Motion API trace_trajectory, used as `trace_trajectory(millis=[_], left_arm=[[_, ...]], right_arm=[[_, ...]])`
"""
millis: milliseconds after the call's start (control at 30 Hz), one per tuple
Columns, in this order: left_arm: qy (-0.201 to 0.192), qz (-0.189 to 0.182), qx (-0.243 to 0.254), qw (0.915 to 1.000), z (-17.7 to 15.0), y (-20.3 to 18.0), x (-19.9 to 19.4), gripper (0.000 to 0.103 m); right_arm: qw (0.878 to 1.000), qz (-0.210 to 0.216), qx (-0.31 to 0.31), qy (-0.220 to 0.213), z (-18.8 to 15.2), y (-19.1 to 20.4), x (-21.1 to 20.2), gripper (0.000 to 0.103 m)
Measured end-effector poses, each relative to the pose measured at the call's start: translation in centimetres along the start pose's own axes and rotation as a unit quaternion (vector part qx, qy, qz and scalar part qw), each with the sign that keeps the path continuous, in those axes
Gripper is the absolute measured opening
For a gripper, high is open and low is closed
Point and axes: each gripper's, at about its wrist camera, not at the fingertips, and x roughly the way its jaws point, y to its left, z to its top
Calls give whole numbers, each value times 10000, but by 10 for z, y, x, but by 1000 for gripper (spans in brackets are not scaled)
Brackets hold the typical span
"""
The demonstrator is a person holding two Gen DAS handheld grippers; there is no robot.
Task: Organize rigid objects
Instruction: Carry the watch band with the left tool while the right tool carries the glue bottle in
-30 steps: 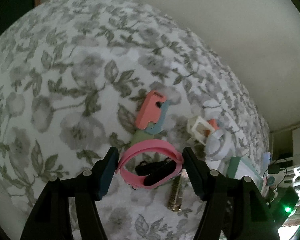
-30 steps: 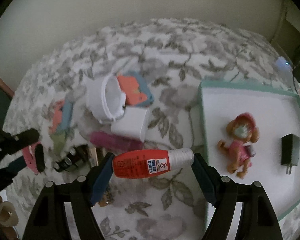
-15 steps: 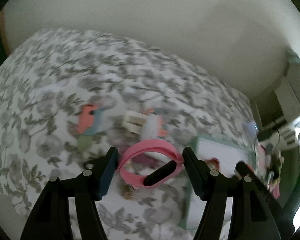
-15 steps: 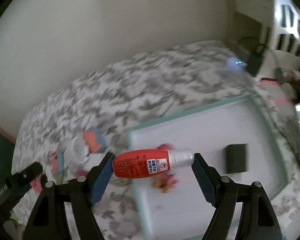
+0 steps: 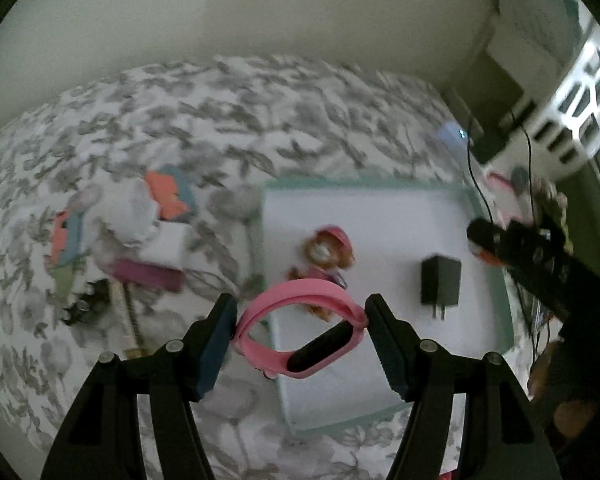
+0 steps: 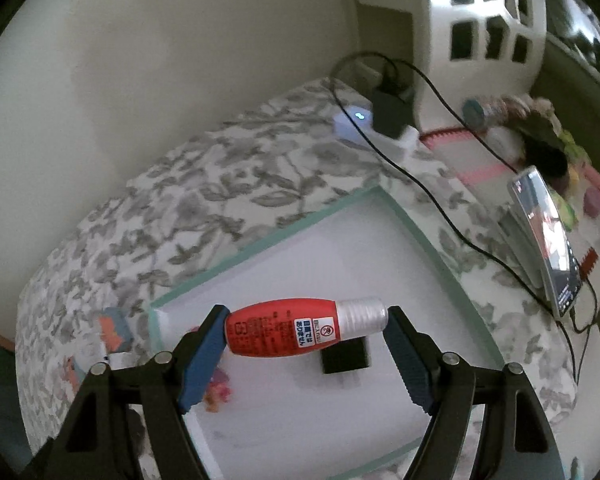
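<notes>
**Carrying two items over the tray**

Holding, left gripper (image 5: 300,320): pink wristband (image 5: 298,330) with a black module, clamped across its loop between my two blue pads, hanging above the near left corner of the green-rimmed tray (image 5: 495,280).

Holding, right gripper (image 6: 305,332): red bottle (image 6: 284,332) with a white label and clear cap, pinched end to end, base on my left pad, cap on my right, lying level above the tray's white floor.

On the tray, beyond my fingers: black charger plug (image 5: 439,280), flat, prongs toward me; pink toy dog figure (image 5: 327,252), left of the plug, partly hidden by the wristband.

Off the tray, on the floral cloth (image 5: 260,120) to its left: magenta bar (image 5: 148,276); white box (image 5: 168,244); orange and blue flat pieces (image 5: 168,196); dark small parts (image 5: 88,304), blurred.

Beyond the tray's far right corner: white device with a lit dot (image 6: 353,120); black adapter (image 6: 389,114) with cable; phone (image 6: 547,236) propped to the tray's right.
</notes>
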Motion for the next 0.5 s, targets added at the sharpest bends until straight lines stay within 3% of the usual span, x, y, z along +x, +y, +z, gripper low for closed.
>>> trace_trajectory(millis=[300, 500], left_arm=[[559, 18, 240, 9981, -14, -30, 38, 68], [808, 101, 278, 9963, -22, -36, 58, 68]], right_arm=[[9966, -571, 538, 234, 6, -55, 28, 80], [9928, -688, 856, 483, 4, -76, 47, 80]])
